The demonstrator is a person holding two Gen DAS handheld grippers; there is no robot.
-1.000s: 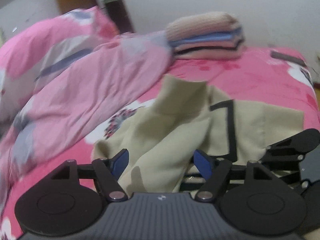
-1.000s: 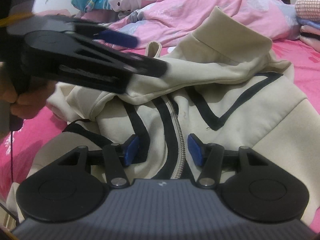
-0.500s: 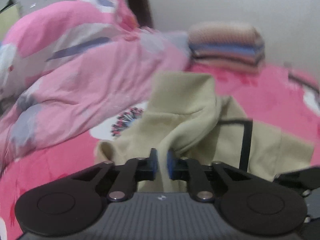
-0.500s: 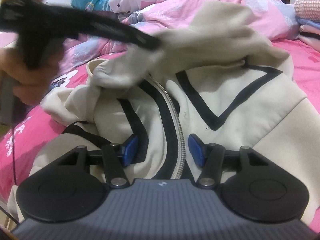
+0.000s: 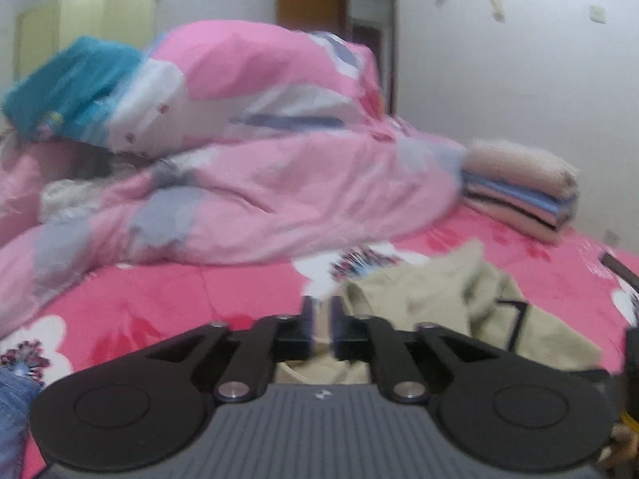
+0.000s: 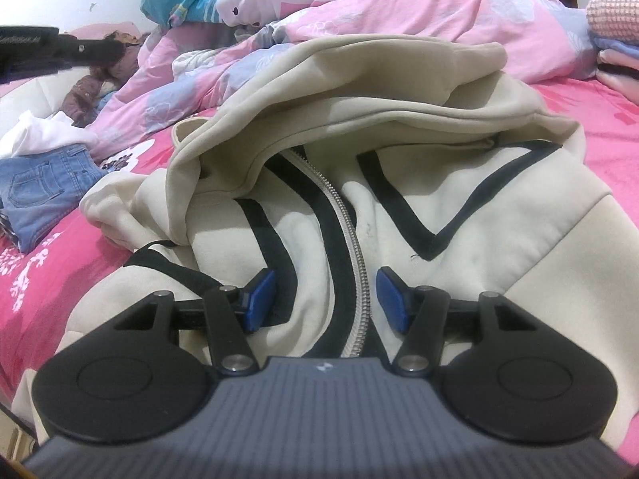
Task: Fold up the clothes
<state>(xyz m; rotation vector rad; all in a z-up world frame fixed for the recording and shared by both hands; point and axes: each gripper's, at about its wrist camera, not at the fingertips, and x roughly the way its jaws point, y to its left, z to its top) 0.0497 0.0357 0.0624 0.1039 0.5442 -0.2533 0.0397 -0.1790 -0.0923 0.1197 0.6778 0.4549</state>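
Since a second ago the left gripper [image 5: 322, 321] has gone from wide open over the cream jacket [image 6: 399, 207] to nearly closed, and its view has swung from the jacket toward the bedding; the raised sleeve has dropped back onto the jacket. From the left wrist it looks like a thin bit of cream fabric sits in the narrow gap between the fingers, but the picture is blurry so I can't say for sure it's pinched.

Around it: a big pink floral duvet [image 5: 279, 199] is heaped along the far side of the bed [image 5: 159, 299], with a teal pillow [image 5: 72, 80] on top at the far left. A stack of folded clothes [image 5: 527, 195] sits toward the far right of the bed, just past the jacket. In the right wrist view some blue jeans [image 6: 40, 187] with something white [image 6: 44, 133] on them lie at the left edge of the bed, well apart from the jacket, and the duvet bunches up right behind the jacket's collar.

The jacket lies front-up in the middle of the bed, zipper [image 6: 351, 247] running straight toward the right gripper [image 6: 325, 299]. That gripper hangs wide open right over the zipper line, blue pads either side of it, holding nothing. The sleeve and collar are slumped in a heap across the jacket's upper part.
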